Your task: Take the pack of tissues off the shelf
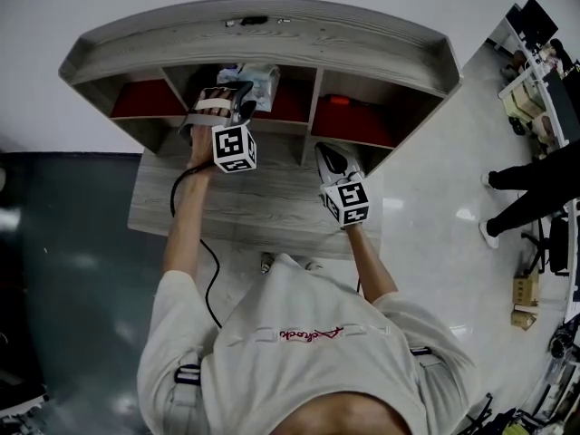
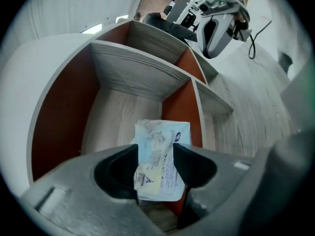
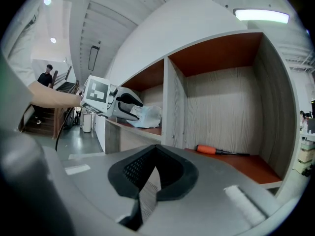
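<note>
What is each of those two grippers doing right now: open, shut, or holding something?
Left gripper: closed on the pack of tissues.
Right gripper: closed, holding nothing.

Overhead head view, gripper views facing shelf (image 1: pixel 299 39)

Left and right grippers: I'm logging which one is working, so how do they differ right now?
The left gripper is clamped on the pack of tissues; the right gripper is shut on nothing. The left gripper is up at the middle compartment of the shelf; the right gripper hangs short of it. Both carry marker cubes.
</note>
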Tool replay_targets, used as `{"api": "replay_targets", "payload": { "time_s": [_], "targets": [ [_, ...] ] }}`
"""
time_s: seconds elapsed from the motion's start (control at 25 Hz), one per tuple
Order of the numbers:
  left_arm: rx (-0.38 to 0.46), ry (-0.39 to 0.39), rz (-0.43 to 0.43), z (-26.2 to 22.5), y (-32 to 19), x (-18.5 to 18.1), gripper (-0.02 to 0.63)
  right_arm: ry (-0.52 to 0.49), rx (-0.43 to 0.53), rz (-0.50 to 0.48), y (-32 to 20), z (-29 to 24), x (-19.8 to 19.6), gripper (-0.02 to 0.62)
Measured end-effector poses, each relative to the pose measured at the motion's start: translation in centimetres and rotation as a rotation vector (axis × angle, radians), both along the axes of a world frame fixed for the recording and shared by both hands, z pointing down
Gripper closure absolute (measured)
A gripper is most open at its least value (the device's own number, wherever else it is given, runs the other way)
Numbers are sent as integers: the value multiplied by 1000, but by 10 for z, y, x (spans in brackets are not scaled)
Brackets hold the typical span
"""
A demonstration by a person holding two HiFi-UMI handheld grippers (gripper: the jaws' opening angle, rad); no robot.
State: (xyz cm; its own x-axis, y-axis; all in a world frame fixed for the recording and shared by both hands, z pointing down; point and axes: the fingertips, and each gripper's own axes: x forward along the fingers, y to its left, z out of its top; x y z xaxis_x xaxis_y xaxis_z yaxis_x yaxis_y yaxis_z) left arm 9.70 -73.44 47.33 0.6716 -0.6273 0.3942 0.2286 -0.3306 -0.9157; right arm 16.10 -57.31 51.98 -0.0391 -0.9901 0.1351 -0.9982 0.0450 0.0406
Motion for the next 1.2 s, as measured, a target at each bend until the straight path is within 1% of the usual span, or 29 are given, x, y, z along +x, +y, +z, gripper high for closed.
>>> {"api": "replay_targets", "payload": {
  "time_s": [0.08,0.12,0.16,0.28,0.32,0.36,0.52,0.68,0.92,1.2],
  "targets": [
    [-1,-17,0,2,-3,3,388,0,-1,10,1,0,4,589],
    [-2,-26,-1,5,-4,4,409,1,-1,13,2,0,5,589],
    [-4,-37,-2,8,-5,5,441,2,-1,17,2,0,7,589],
    [-2,-64,-11,20,-6,5,568,1,-2,24,4,1,11,589],
    [3,-64,-18,23,-7,5,600,0,-2,25,4,1,12,589],
    [5,-57,-26,24,-7,5,603,-1,-1,26,5,1,13,589],
    [-16,27,-51,17,-5,3,604,-2,-1,23,5,1,15,589],
    [-10,103,-65,4,1,-4,604,-5,-2,7,4,3,12,589],
    [-20,244,-93,-13,20,-25,604,-9,4,-52,-3,2,-5,589],
    [-153,448,-130,-19,45,-47,604,-11,10,-123,-9,0,-28,589]
  ]
}}
